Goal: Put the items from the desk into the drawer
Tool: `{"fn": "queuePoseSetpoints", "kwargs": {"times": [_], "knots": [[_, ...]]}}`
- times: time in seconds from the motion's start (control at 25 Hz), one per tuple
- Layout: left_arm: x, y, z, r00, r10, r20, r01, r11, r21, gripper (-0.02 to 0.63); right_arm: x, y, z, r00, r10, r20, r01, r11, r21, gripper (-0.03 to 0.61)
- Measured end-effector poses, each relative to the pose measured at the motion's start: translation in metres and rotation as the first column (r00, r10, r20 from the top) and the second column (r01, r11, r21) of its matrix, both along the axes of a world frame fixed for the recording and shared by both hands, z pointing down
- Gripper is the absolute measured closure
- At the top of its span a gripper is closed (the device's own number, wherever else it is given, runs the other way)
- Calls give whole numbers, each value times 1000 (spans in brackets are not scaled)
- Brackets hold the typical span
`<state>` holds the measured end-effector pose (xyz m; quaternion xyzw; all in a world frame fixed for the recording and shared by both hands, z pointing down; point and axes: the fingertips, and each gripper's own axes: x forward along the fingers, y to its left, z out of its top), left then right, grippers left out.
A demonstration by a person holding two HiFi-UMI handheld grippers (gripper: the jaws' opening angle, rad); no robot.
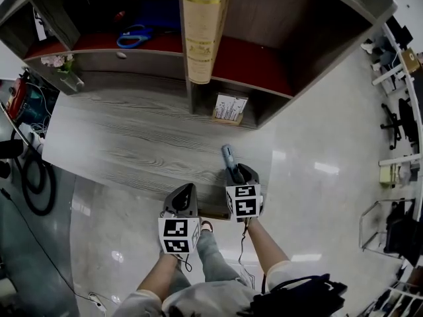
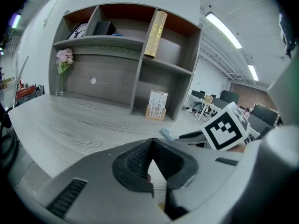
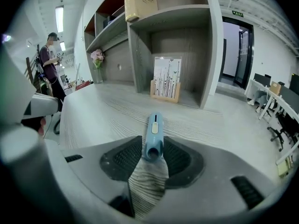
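Note:
A light-blue utility knife sticks out forward from between the jaws of my right gripper, which is shut on it. In the head view this gripper holds the knife just above the grey wood desk, near its front right edge. My left gripper hovers at the desk's front edge, left of the right one. Its jaws meet at the tips with nothing between them. The drawer is hidden; only a thin tan strip shows under the desk edge.
A shelf unit stands at the back of the desk with a tan book, blue-handled scissors, a card stand and a flower vase. Cables lie on the floor at left. A person stands far off.

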<state>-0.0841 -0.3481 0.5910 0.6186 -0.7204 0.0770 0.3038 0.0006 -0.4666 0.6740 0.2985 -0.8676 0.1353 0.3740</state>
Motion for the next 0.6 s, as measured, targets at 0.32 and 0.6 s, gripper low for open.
{"fn": "queuePoseSetpoints", "kwargs": {"times": [0.32,0.6], "knots": [[-5,5,6,1000,-3,-4,3,1000,-12,615,2,0,9,999,13,-36,-13,1000,-15,451],[0,9,9,1000,-6,-16,6,1000,-18,615,2,1,10,999,8,-49,-9,1000,-17,454]]}}
